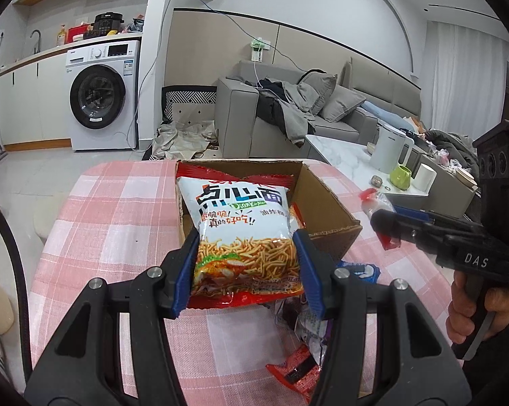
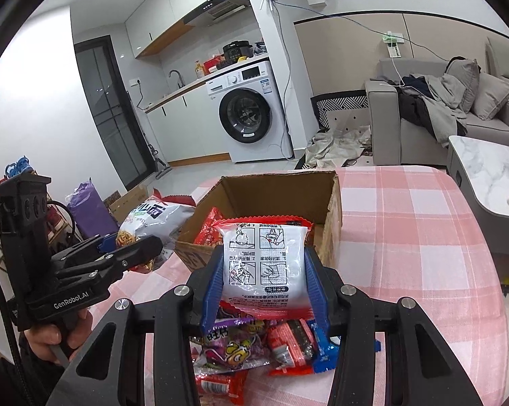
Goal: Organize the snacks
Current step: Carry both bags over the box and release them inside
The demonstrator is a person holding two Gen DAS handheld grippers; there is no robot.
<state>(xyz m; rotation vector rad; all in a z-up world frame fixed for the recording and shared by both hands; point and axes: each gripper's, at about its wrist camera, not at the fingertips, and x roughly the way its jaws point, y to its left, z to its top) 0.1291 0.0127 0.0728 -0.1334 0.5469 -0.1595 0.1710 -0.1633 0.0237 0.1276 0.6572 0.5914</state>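
While both grippers hang above it, the table [image 2: 423, 237] in pink check carries all. Box [image 2: 325, 203]: cardboard, open-topped, just ahead of both grippers, red packets inside. Noodle bag [image 1: 244, 230]: clamped between the left gripper's [image 1: 246, 270] blue pads, held over the box's near edge. White packet [image 2: 266, 264]: pinched in the right gripper [image 2: 264, 280], before the box. Loose snacks [image 2: 254, 345]: heaped on the cloth beneath the right gripper.

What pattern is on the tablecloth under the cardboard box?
Pink and white checks on the tablecloth, clearest in the right wrist view beside the cardboard box.
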